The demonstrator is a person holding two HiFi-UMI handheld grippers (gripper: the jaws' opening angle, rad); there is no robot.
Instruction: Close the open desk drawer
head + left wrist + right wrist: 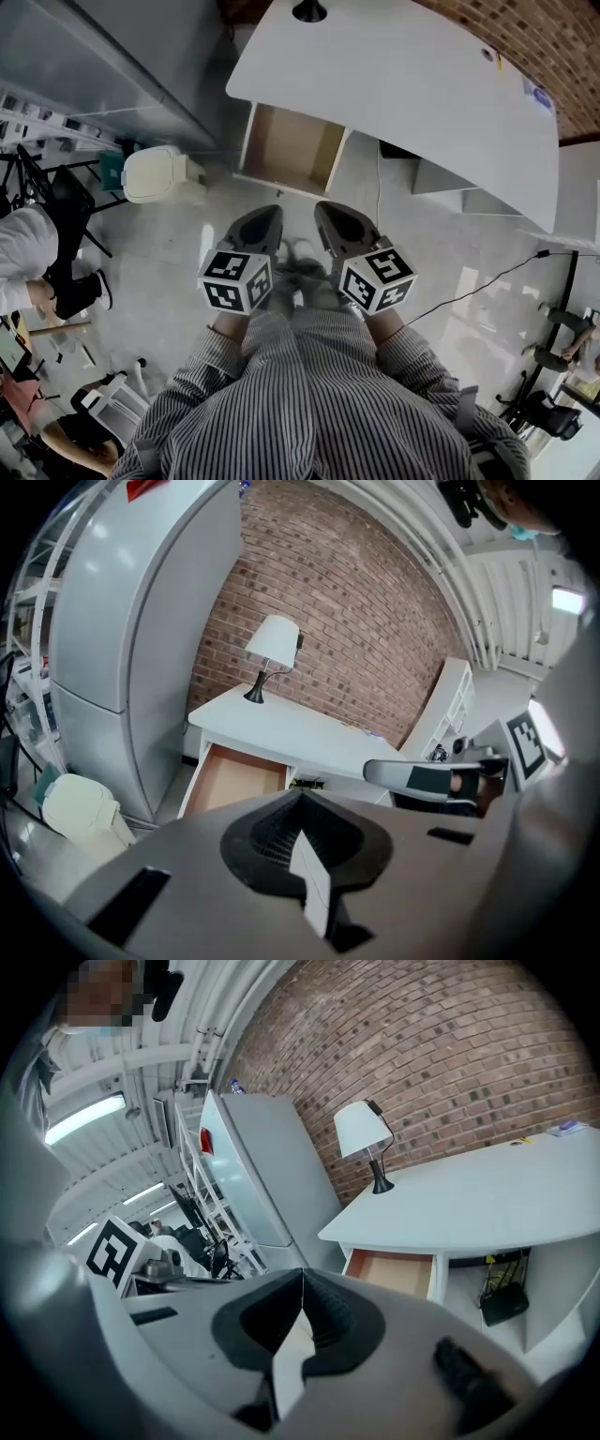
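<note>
The white desk (pixel 422 84) stands ahead with its drawer (pixel 291 148) pulled out, showing a bare brown inside. The drawer also shows in the left gripper view (pixel 234 778) and in the right gripper view (pixel 394 1272). My left gripper (pixel 267 212) and right gripper (pixel 328 208) are held side by side in front of my striped shirt, short of the drawer and apart from it. Both are shut with nothing between the jaws; the tips meet in the left gripper view (pixel 302 794) and in the right gripper view (pixel 302 1274).
A white lamp (pixel 272 649) stands on the desk's left end. A tall grey cabinet (pixel 122 66) and a white bin (pixel 159 173) are left of the drawer. A seated person (pixel 28 253) is at far left. A cable (pixel 487 286) crosses the floor at right.
</note>
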